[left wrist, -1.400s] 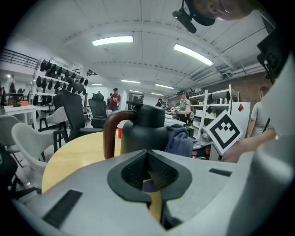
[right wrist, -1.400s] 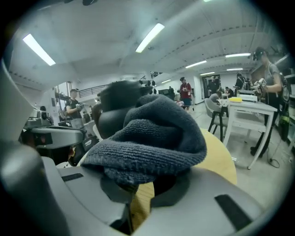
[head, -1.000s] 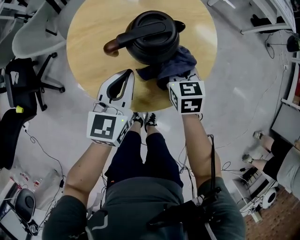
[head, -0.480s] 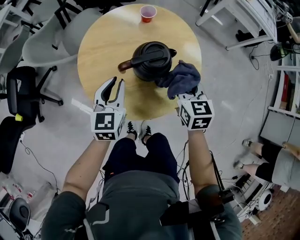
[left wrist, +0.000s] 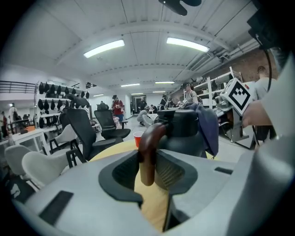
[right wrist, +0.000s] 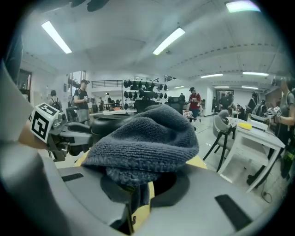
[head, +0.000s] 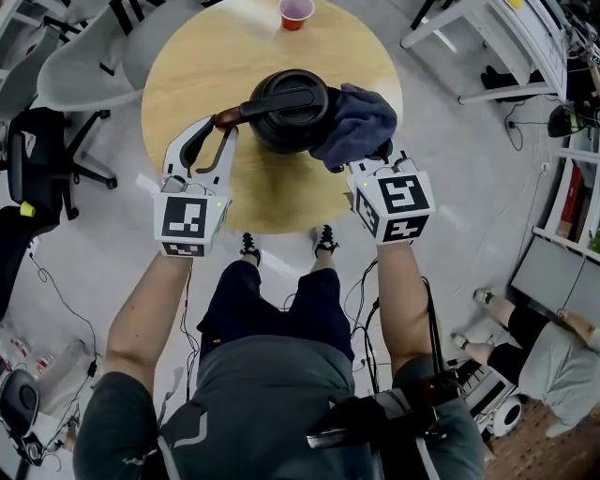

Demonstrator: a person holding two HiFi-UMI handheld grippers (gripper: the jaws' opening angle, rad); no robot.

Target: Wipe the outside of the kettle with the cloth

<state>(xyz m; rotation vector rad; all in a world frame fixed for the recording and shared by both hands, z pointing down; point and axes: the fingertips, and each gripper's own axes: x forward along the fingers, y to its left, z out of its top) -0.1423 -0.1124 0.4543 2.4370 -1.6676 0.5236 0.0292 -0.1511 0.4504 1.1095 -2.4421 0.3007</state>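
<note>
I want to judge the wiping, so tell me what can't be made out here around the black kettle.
Head view: right side of the black kettle, covered by the dark blue terry cloth.
Right gripper view: most of the kettle, behind that bunched cloth.
Head view: the small red cup, cut off by the top edge.

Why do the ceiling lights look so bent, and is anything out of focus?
Left gripper view: wide-angle lens bows the ceiling lights and darkens the corners; the close kettle handle is soft. Right gripper view: same bowing, cloth weave crisp. Head view: even light, the table sharp.
</note>
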